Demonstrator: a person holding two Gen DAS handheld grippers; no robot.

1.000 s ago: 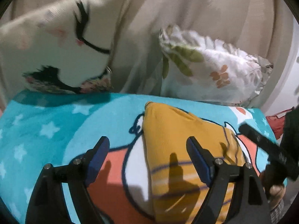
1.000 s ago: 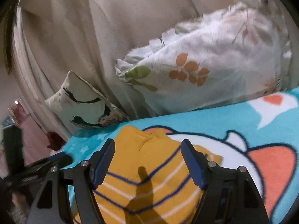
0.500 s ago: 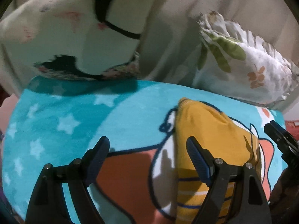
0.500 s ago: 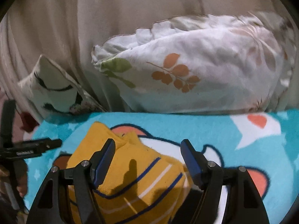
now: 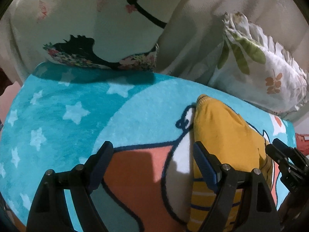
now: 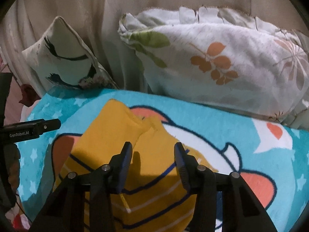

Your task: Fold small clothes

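A turquoise cartoon blanket (image 6: 222, 127) with stars covers the surface. At its far edge a leaf-print pillow (image 6: 222, 63) leans on the right and a smaller eyelash-print cushion (image 5: 92, 23) toward the far left corner. A yellow striped garment (image 6: 115, 139) lies bunched on the blanket's middle. The right gripper (image 6: 153, 164) hangs over it, jaws closing with fabric between them, pads not visibly pressing. The left gripper (image 5: 152, 162) stands wide apart over bare blanket at the garment's edge.
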